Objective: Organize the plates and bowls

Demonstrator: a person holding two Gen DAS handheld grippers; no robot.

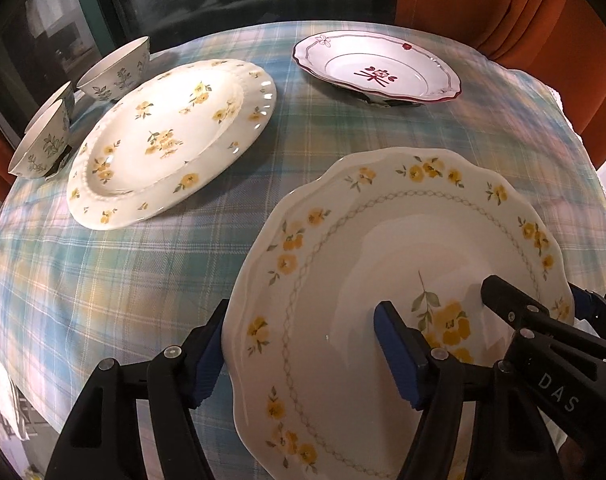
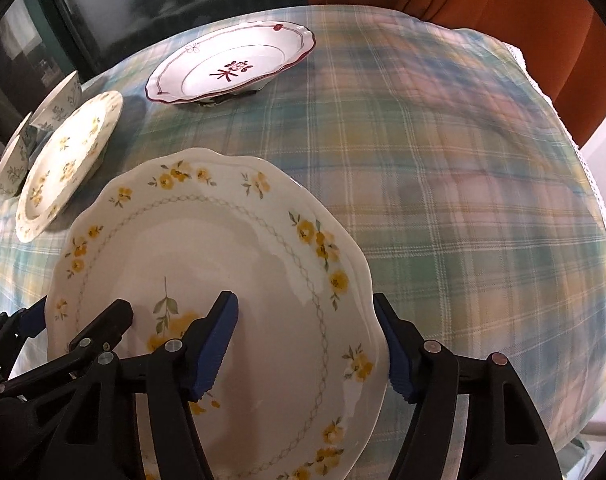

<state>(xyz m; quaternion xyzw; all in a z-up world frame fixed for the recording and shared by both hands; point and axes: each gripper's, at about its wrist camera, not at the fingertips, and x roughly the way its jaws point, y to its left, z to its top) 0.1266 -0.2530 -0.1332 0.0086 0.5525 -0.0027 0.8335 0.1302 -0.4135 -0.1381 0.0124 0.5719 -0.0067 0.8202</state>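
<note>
Both hand-held grippers, left [image 1: 303, 354] and right [image 2: 309, 346], straddle opposite rims of the scalloped white yellow-flowered plate [image 1: 383, 264], jaws part-open, at the near tabletop [image 2: 443, 200] edge. Bare plaid cloth lies rightward. Three plates and three leaf-patterned bowls [image 1: 117, 70] are visible.

I see a scalloped plate [image 1: 383, 240] with yellow flowers nearest me on the cloth. Beyond lie a yellow-flowered plate [image 1: 171, 140], a red-trimmed plate [image 1: 377, 66] and two leaf-patterned bowls [image 1: 117, 70].

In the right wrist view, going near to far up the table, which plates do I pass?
scalloped yellow-flower plate straddled by both grippers → yellow-flower plate with beaded rim → red-trimmed plate
</note>
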